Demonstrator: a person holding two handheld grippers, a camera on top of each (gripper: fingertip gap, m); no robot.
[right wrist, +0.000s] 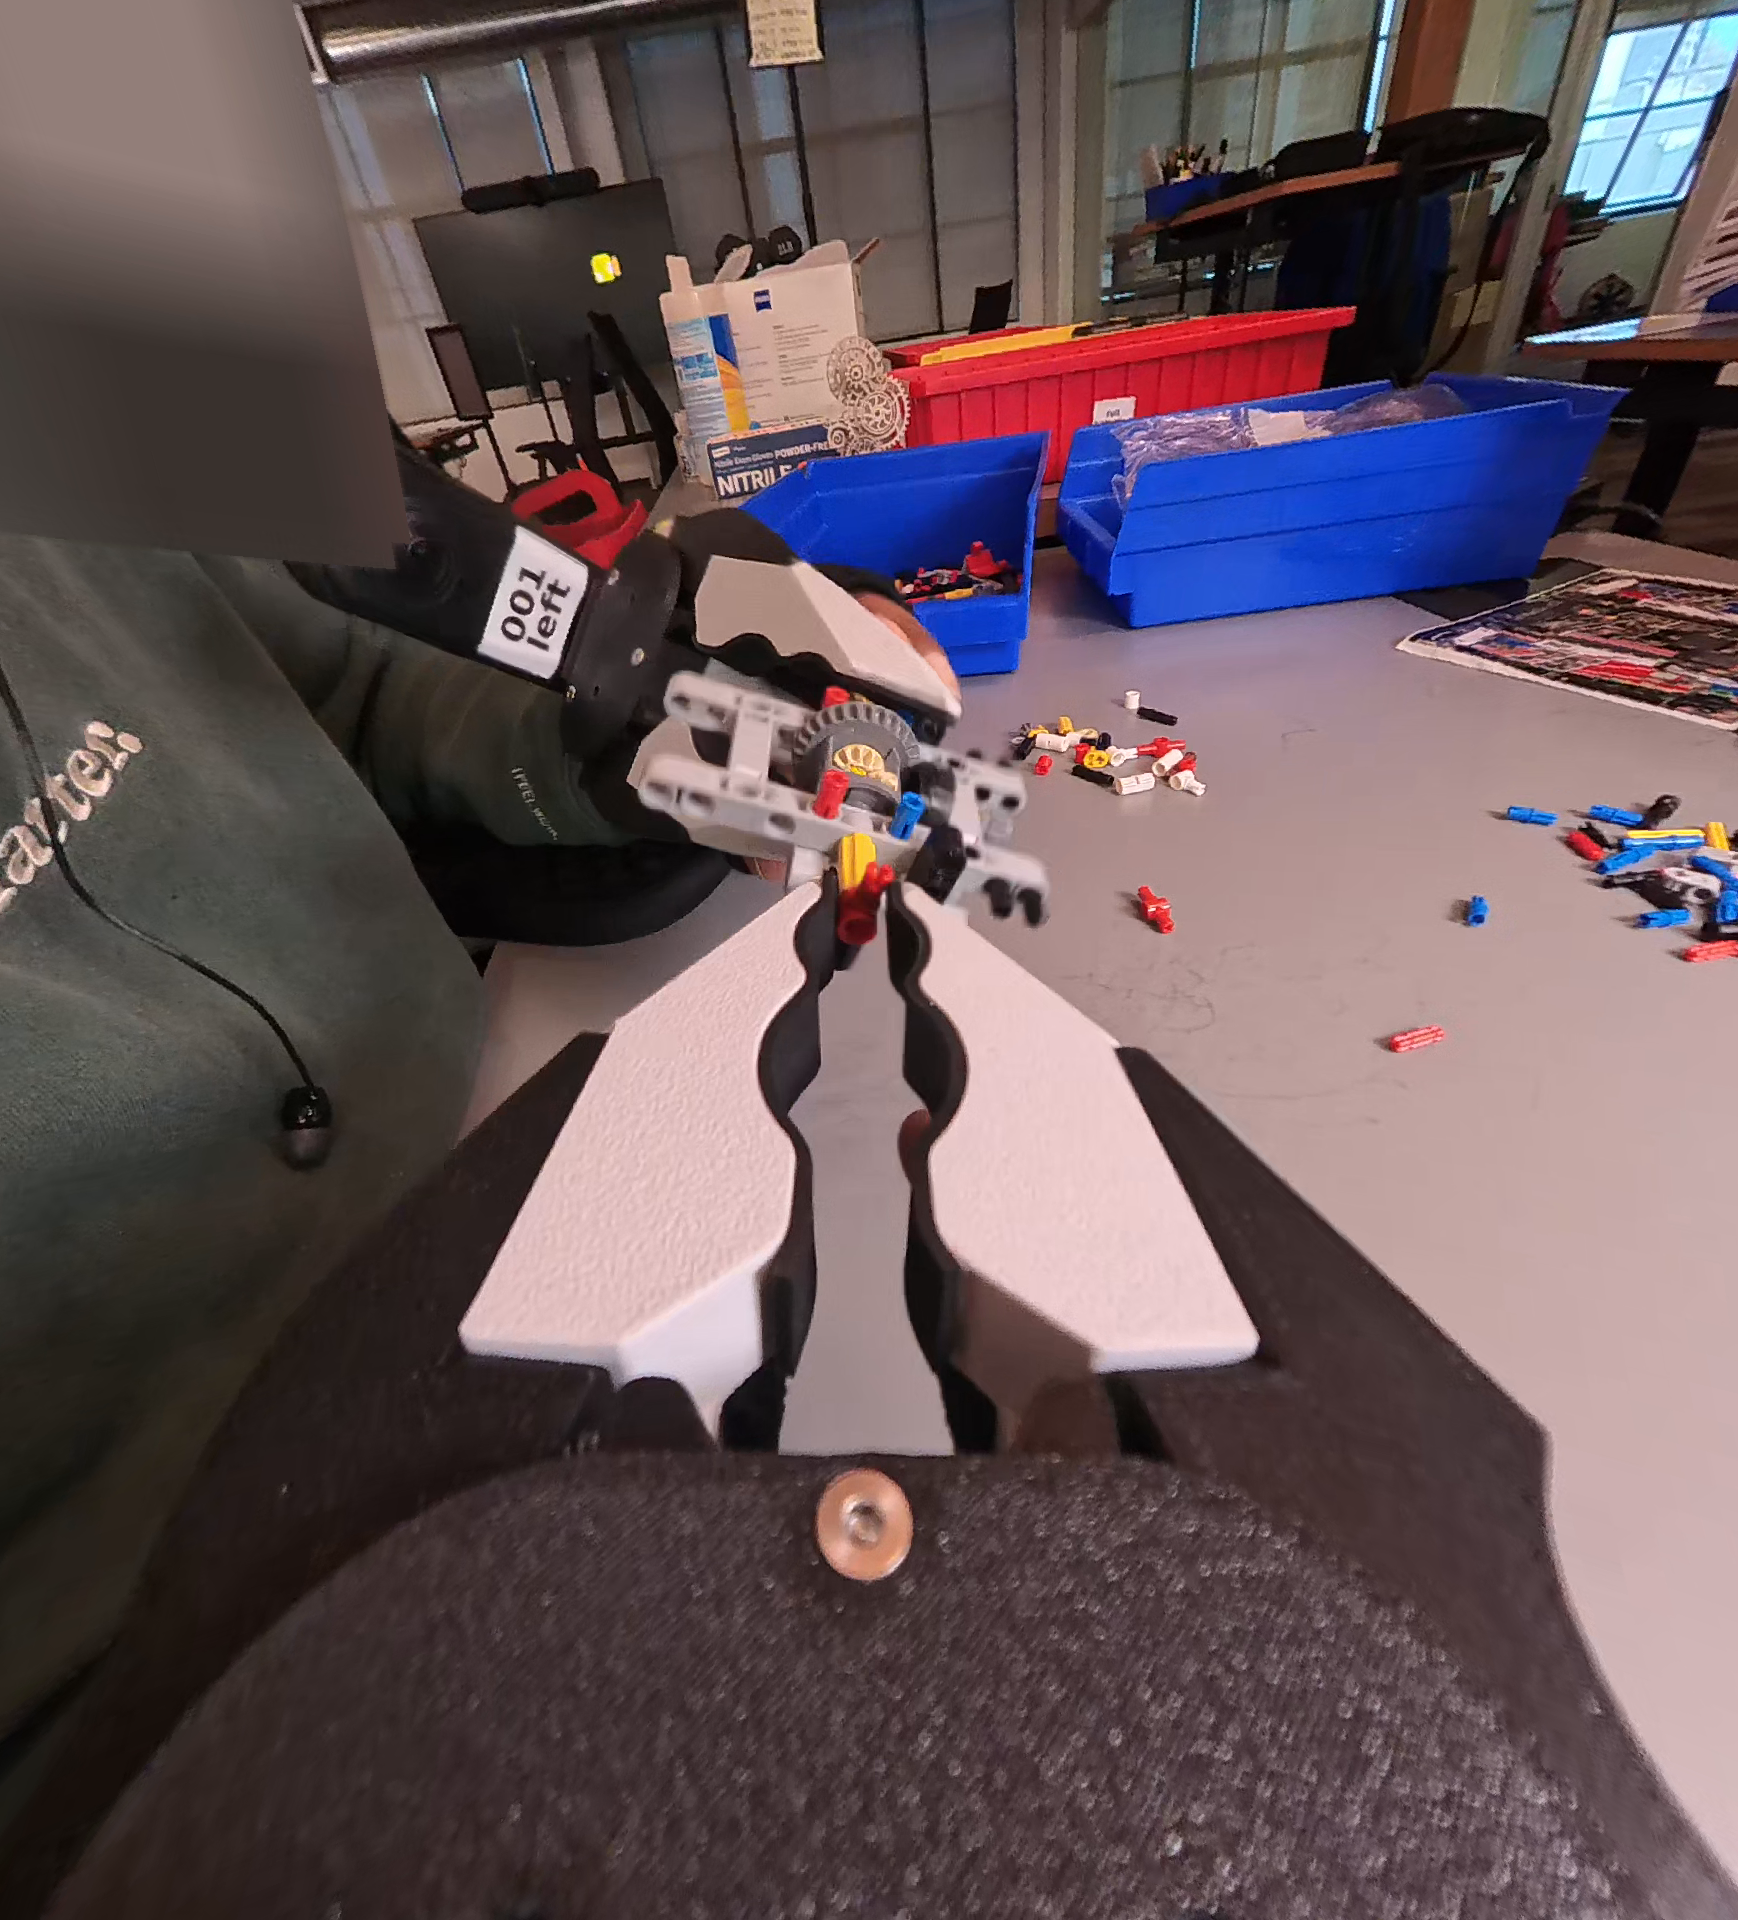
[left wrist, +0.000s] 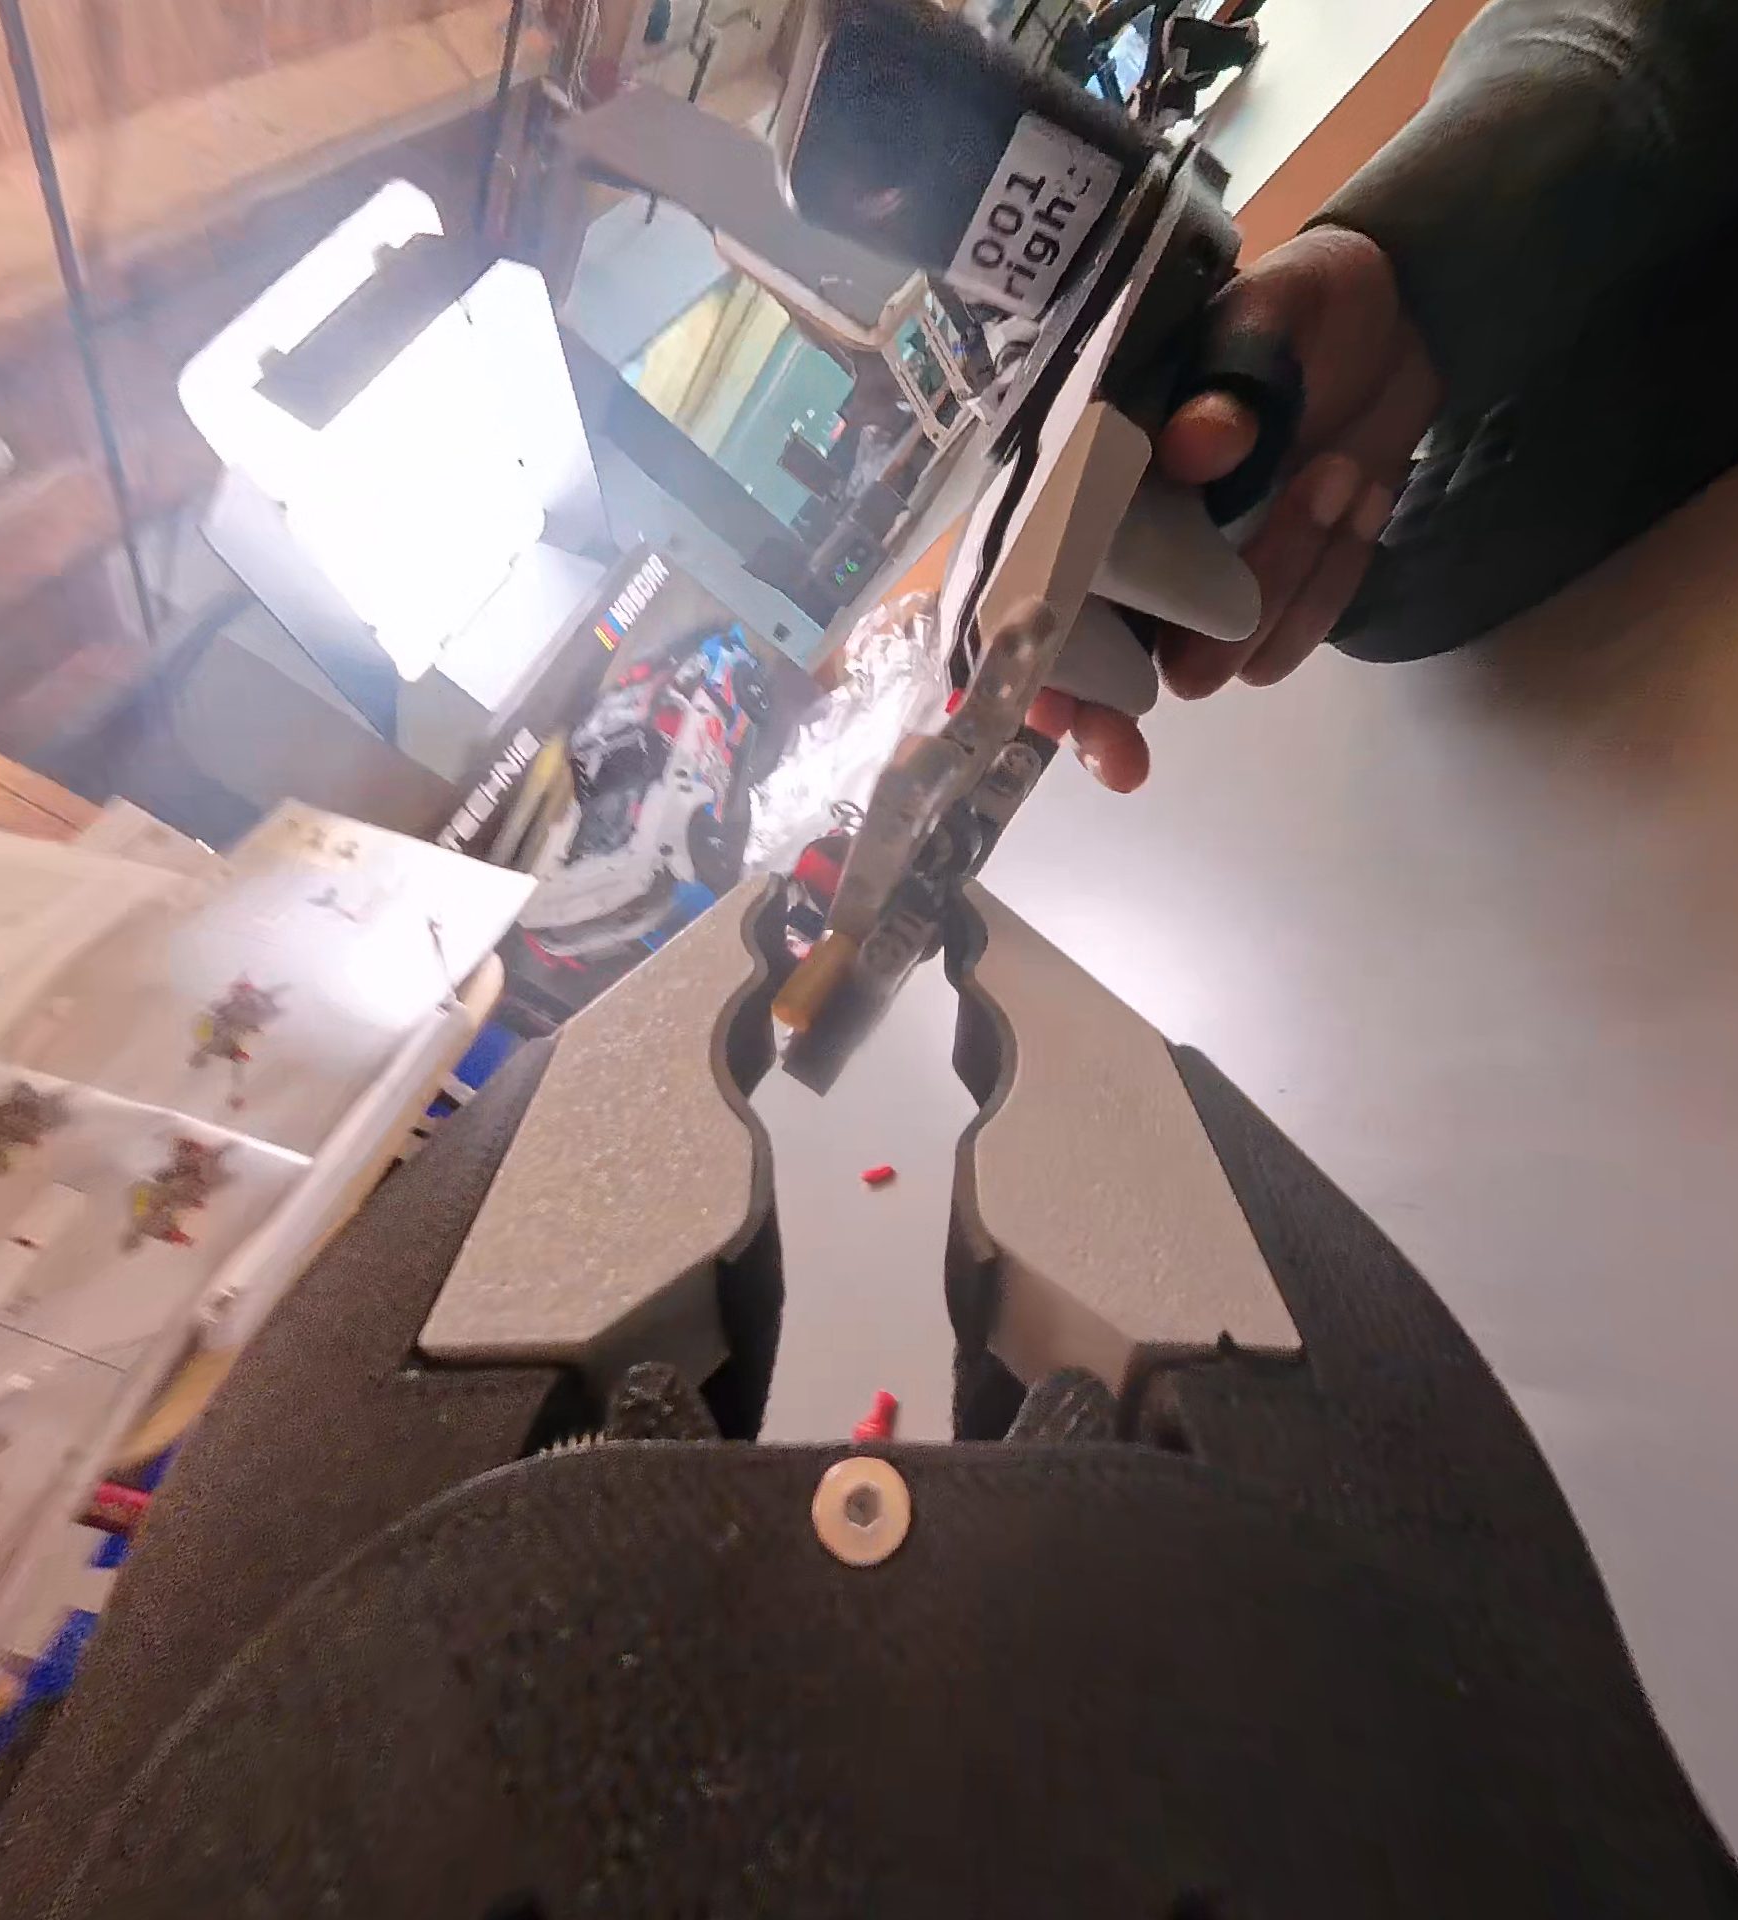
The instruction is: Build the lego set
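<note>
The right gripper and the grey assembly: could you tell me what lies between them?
In the right wrist view, a small red pin sits between the right gripper fingers, bridging to the grey assembly held by the left gripper.

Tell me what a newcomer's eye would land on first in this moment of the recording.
Most striking is the grey lego assembly with its gear, held in mid-air by the left gripper, while the right gripper pinches a small red pin at the assembly's lower edge. Behind lie loose coloured pieces on the grey table, with blue bins farther back.
</note>
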